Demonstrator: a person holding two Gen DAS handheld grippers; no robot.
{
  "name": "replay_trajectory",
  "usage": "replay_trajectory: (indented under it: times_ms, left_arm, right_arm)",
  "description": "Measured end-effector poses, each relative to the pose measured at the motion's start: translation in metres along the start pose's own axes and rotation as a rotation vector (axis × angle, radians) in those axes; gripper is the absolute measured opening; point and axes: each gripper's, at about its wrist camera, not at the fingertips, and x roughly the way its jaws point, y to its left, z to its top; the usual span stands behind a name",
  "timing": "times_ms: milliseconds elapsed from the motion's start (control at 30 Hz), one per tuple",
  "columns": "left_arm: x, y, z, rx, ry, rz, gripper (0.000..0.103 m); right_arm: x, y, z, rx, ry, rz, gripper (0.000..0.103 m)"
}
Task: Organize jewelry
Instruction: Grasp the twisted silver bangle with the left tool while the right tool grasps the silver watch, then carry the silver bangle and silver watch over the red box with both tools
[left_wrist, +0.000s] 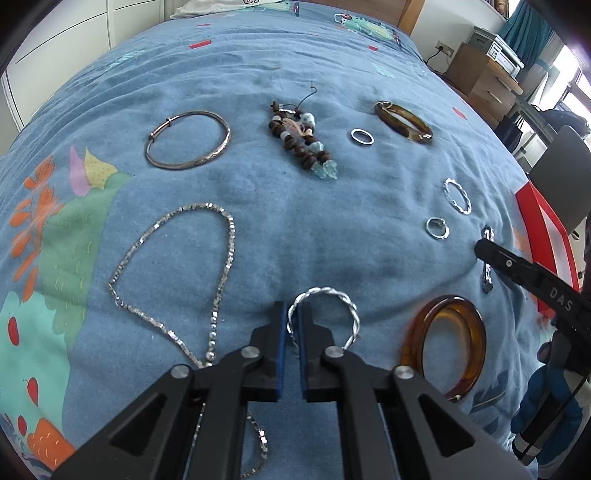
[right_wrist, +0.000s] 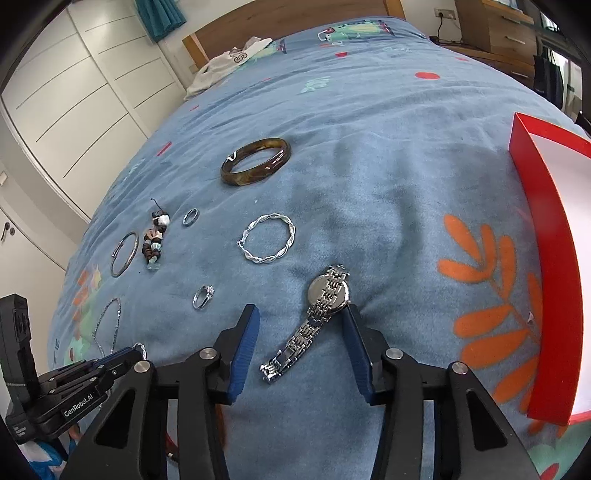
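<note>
Jewelry lies spread across the blue bedspread (left_wrist: 295, 229), and the left hand-held gripper (left_wrist: 294, 325) is clamped right down on a twisted silver bangle (left_wrist: 328, 314), its blue pads (left_wrist: 282, 332) pinching the near-left arc of the ring while the rest lies on the fabric. Just to the right of it lies an amber bangle (left_wrist: 443, 343), flat on the bedspread. To the left a silver chain necklace (left_wrist: 173, 277) loops out, one strand running under the gripper body.

Over on the right side, the right hand-held gripper (right_wrist: 301, 317) straddles a silver watch (right_wrist: 317, 314). Its jaws stand apart; the right pad (right_wrist: 354, 343) sits right at the edge of the watch case, the left pad well clear of the band, so there is no grip on it. No earlier view here, only this stance.

Further out: a second twisted silver bangle (right_wrist: 267, 239), a small ring with a stone (right_wrist: 203, 296), a plain ring (right_wrist: 190, 216), a beaded charm strand (right_wrist: 155, 240), a thin metal bangle (right_wrist: 125, 254) and a dark tortoiseshell bangle (right_wrist: 256, 160). A red box (right_wrist: 546, 258) with a white interior rests on the bed at the right edge. Past the bedspread are a wooden headboard (right_wrist: 288, 18) and white wardrobe doors (right_wrist: 74, 92).
</note>
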Motion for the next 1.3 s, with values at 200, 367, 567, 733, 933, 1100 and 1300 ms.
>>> replay_trajectory:
  times_ms: [200, 367, 567, 733, 933, 1100, 1300]
  left_arm:
    - [-0.002, -0.005, -0.002, 0.023, -0.022, 0.020, 0.004]
    - [-0.012, -0.006, -0.002, 0.018, -0.047, 0.040, 0.004]
    - [-0.031, -0.007, 0.000, 0.015, -0.080, 0.050, 0.004]
    - [-0.051, -0.008, -0.002, 0.020, -0.107, 0.057, 0.004]
    - [-0.081, -0.016, -0.004, 0.023, -0.153, 0.048, 0.004]
    - [-0.103, -0.045, -0.002, 0.051, -0.186, 0.011, 0.004]
    - [-0.110, -0.117, 0.004, 0.140, -0.186, -0.092, 0.004]
  right_arm:
    - [0.008, -0.008, 0.007, 0.006, -0.008, -0.010, 0.019]
    - [0.000, -0.007, 0.007, -0.035, -0.016, 0.022, 0.011]
    - [-0.017, 0.007, 0.002, -0.088, -0.031, 0.051, 0.012]
    - [-0.038, 0.019, -0.003, -0.108, -0.056, 0.082, 0.012]
    - [-0.072, 0.026, -0.012, -0.115, -0.098, 0.108, 0.012]
    - [-0.108, 0.009, -0.021, -0.099, -0.136, 0.098, 0.012]
    - [-0.154, -0.046, -0.024, -0.066, -0.178, 0.032, 0.012]
